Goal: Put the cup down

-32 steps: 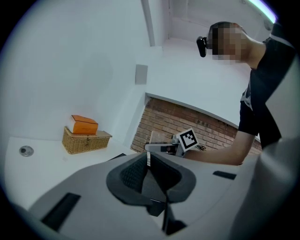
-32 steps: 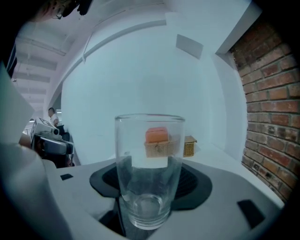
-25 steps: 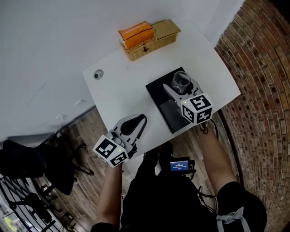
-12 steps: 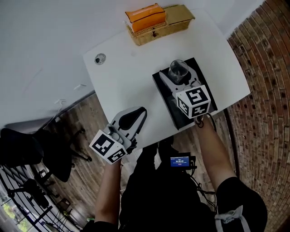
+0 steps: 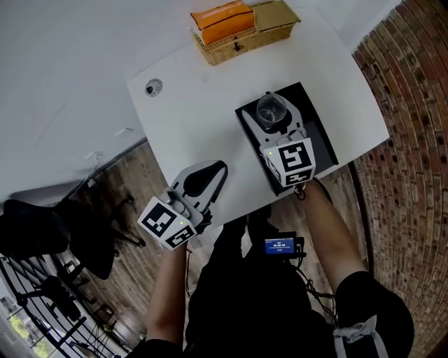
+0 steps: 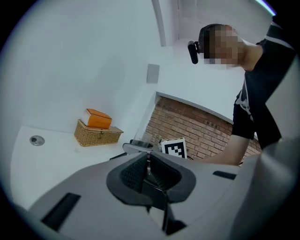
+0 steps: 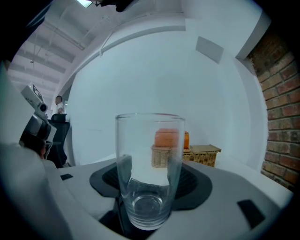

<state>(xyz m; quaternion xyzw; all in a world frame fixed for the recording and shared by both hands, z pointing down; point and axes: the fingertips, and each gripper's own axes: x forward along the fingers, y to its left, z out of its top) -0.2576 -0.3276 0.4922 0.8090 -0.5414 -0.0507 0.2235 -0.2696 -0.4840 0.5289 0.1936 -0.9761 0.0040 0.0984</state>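
A clear glass cup (image 5: 271, 112) (image 7: 148, 168) stands upright between the jaws of my right gripper (image 5: 274, 122) (image 7: 149, 187), which is shut on it over a black tray (image 5: 318, 133) on the white table (image 5: 203, 119). I cannot tell whether the cup's base touches the tray. My left gripper (image 5: 208, 178) (image 6: 147, 164) hangs at the table's near edge, jaws shut with nothing in them.
A wicker basket (image 5: 241, 42) (image 6: 97, 134) (image 7: 197, 154) holding an orange box (image 5: 222, 15) (image 6: 97, 118) sits at the table's far edge. A small round disc (image 5: 153, 87) (image 6: 36, 139) lies at the far left corner. A brick wall (image 5: 413, 140) runs along the right; black chairs (image 5: 42, 238) stand on the left.
The right gripper with the cup has shifted slightly left and nearer over the tray. The left gripper has barely moved.
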